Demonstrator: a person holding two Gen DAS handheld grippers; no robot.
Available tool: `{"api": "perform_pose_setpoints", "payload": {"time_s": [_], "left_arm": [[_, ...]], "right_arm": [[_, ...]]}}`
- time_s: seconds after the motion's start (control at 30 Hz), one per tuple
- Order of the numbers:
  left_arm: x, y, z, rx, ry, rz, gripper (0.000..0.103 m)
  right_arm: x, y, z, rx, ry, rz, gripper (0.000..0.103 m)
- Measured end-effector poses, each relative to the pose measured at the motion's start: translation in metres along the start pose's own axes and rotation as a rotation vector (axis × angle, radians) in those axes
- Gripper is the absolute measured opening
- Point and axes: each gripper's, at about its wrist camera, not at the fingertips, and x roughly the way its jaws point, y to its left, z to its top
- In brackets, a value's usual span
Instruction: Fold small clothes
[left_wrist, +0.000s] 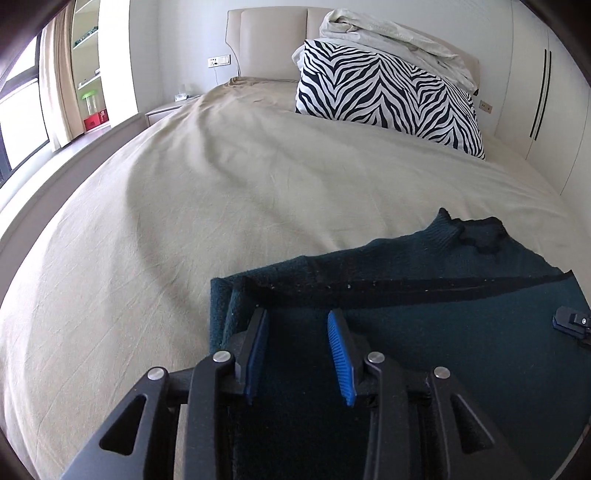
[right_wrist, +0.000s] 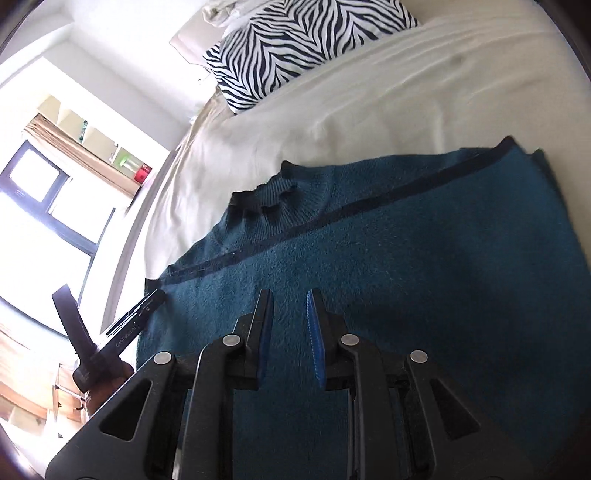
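From the left wrist camera, the beige bed sheet (left_wrist: 221, 192) fills the middle of the frame, with a broad bare stretch running from 9 o'clock through 12 o'clock of the left gripper (left_wrist: 299, 325); the bed's left edge curves along the window side at 9 to 10 o'clock. A zebra-print pillow (left_wrist: 388, 96) lies well apart at 1 o'clock with a crumpled white blanket (left_wrist: 391, 33) behind it against the headboard (left_wrist: 266, 40). The left gripper hangs with its blue-padded fingers spread and nothing between them, over the teal sweater (left_wrist: 443, 332), which lies flat on the sheet from 12 to 3 o'clock; its near left edge sits just at 11 o'clock of the fingertips, and its ribbed collar (left_wrist: 476, 236) is at 1 o'clock. The tip of the right gripper (left_wrist: 570, 321) shows at 3 o'clock, above the sweater. From the right wrist camera, the sweater (right_wrist: 424, 258) spreads beneath and ahead of the right gripper (right_wrist: 290, 314), whose fingers stand apart, pinching nothing. A dark seam line crosses the cloth from 10 to 1 o'clock, and the collar (right_wrist: 280, 206) lies at 12 o'clock. Bare sheet (right_wrist: 369, 99) lies beyond at 12 to 2 o'clock, the pillow (right_wrist: 295, 40) far at 12 o'clock. The left gripper (right_wrist: 107, 336) appears at 9 o'clock by the sweater's edge.
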Motion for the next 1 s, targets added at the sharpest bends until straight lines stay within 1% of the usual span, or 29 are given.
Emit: {"api": "perform_pose_setpoints", "payload": {"time_s": [0.03, 0.07, 0.1, 0.13, 0.2, 0.23, 0.33, 0.4, 0.43, 0.47, 0.53, 0.57, 0.63, 0.7, 0.77, 0.83, 0.87, 0.9, 0.93, 0.97, 1.0], "left_arm": [[0.002, 0.005, 0.0, -0.01, -0.007, -0.022, 0.041], [0.002, 0.009, 0.001, -0.022, -0.012, -0.039, 0.041], [0.003, 0.011, 0.0, -0.031, -0.019, -0.049, 0.041], [0.003, 0.013, -0.001, -0.034, -0.025, -0.056, 0.041], [0.005, 0.014, -0.002, -0.039, -0.031, -0.068, 0.041], [0.007, 0.015, -0.001, -0.043, -0.03, -0.074, 0.042], [0.008, 0.016, -0.002, -0.053, -0.025, -0.093, 0.042], [0.011, 0.017, -0.001, -0.056, -0.024, -0.1, 0.043], [0.012, 0.016, -0.001, -0.053, -0.024, -0.096, 0.044], [0.012, 0.014, -0.001, -0.045, -0.025, -0.088, 0.044], [0.013, 0.009, -0.003, -0.025, -0.031, -0.066, 0.045], [0.013, 0.008, -0.003, -0.018, -0.034, -0.056, 0.045], [0.012, 0.007, -0.004, -0.013, -0.037, -0.048, 0.046], [0.012, 0.007, -0.005, -0.013, -0.039, -0.046, 0.046], [0.012, 0.006, -0.005, -0.01, -0.04, -0.041, 0.046], [0.012, 0.003, -0.005, 0.001, -0.042, -0.026, 0.046], [0.012, 0.002, -0.005, 0.008, -0.043, -0.016, 0.046], [0.012, 0.001, -0.006, 0.014, -0.044, -0.01, 0.046], [0.012, 0.0, -0.006, 0.016, -0.046, -0.007, 0.046], [0.011, 0.0, -0.006, 0.017, -0.046, -0.005, 0.046], [0.012, 0.0, -0.006, 0.017, -0.046, -0.006, 0.046]], "right_arm": [[0.013, -0.006, 0.005, 0.018, 0.004, -0.01, 0.018], [0.019, -0.013, 0.01, 0.029, -0.013, -0.005, 0.017], [0.022, -0.02, 0.014, 0.035, -0.041, 0.015, 0.013], [0.022, -0.032, 0.018, 0.059, -0.062, 0.042, 0.011], [0.017, -0.055, 0.021, 0.152, -0.102, 0.104, 0.01], [0.012, -0.069, 0.025, 0.185, -0.13, 0.109, 0.01], [-0.009, -0.103, 0.03, 0.259, -0.234, 0.028, 0.008], [-0.025, -0.123, 0.031, 0.334, -0.284, 0.024, 0.007], [-0.034, -0.129, 0.031, 0.363, -0.311, -0.035, 0.007], [-0.043, -0.134, 0.03, 0.385, -0.337, -0.073, 0.007], [-0.058, -0.136, 0.024, 0.415, -0.353, -0.098, 0.012], [-0.065, -0.13, 0.019, 0.408, -0.349, -0.082, 0.013], [-0.068, -0.103, 0.007, 0.331, -0.312, 0.001, 0.013], [-0.062, -0.06, -0.009, 0.208, -0.241, 0.079, 0.013], [-0.041, -0.015, -0.032, 0.093, -0.14, 0.166, 0.013], [-0.01, 0.019, -0.059, 0.02, -0.004, 0.237, 0.013], [0.005, 0.029, -0.071, 0.002, 0.064, 0.257, 0.013], [0.018, 0.035, -0.083, -0.01, 0.113, 0.265, 0.013], [0.028, 0.036, -0.093, -0.016, 0.147, 0.255, 0.013], [0.035, 0.032, -0.099, -0.015, 0.165, 0.243, 0.013], [0.034, 0.025, -0.102, 0.002, 0.153, 0.268, 0.012]]}}
